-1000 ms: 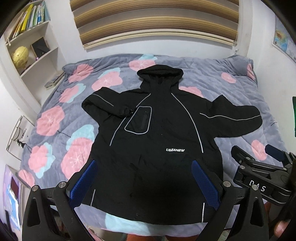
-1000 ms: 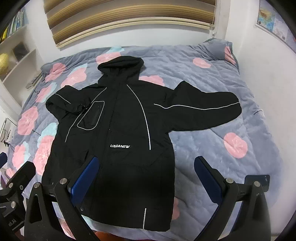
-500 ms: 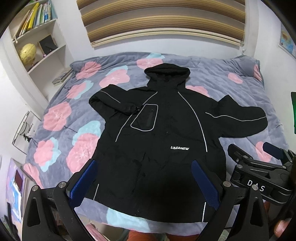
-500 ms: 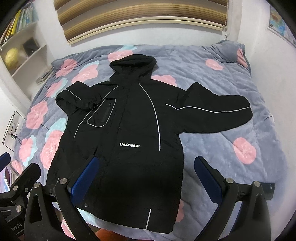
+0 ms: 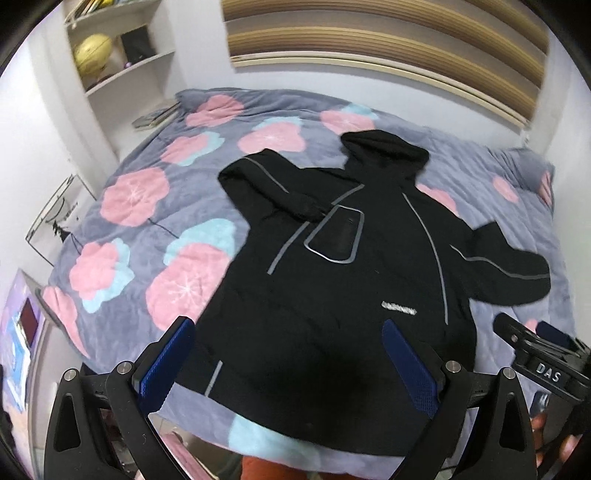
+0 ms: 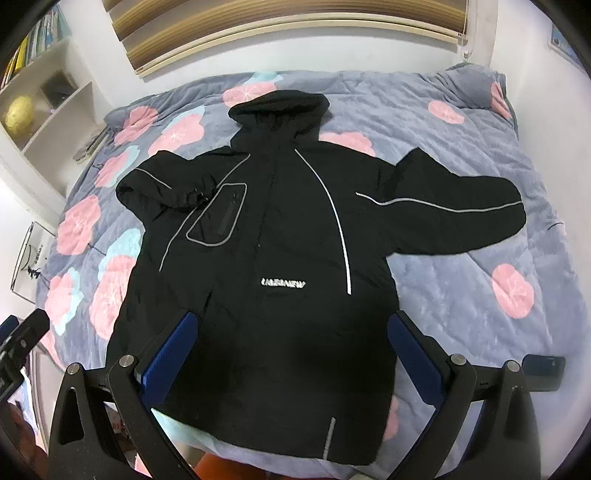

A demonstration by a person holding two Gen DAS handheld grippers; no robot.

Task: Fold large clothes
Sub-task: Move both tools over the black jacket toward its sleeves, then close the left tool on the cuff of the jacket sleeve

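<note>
1. I see the black hooded jacket (image 6: pixel 273 258) lying flat, front up, on the bed's flowered grey quilt (image 6: pixel 461 277); its hood (image 6: pixel 279 110) points toward the striped headboard (image 6: pixel 295 33).
2. One sleeve (image 6: pixel 461 206) stretches out sideways; the other sleeve (image 6: pixel 166 188) is bent in over the chest, beside the outlined pocket (image 6: pixel 218 218).
3. My left gripper (image 5: pixel 291 365) hovers spread wide above the hem, gripping nothing; my right gripper (image 6: pixel 295 358) is likewise spread and empty.
4. A shelf with a yellow globe (image 5: pixel 92 53) stands by the wall; a dark phone (image 6: pixel 545 371) lies on the quilt.

black hooded jacket (image 6: pixel 273 258) flat on floral bedspread, one sleeve folded in.
</note>
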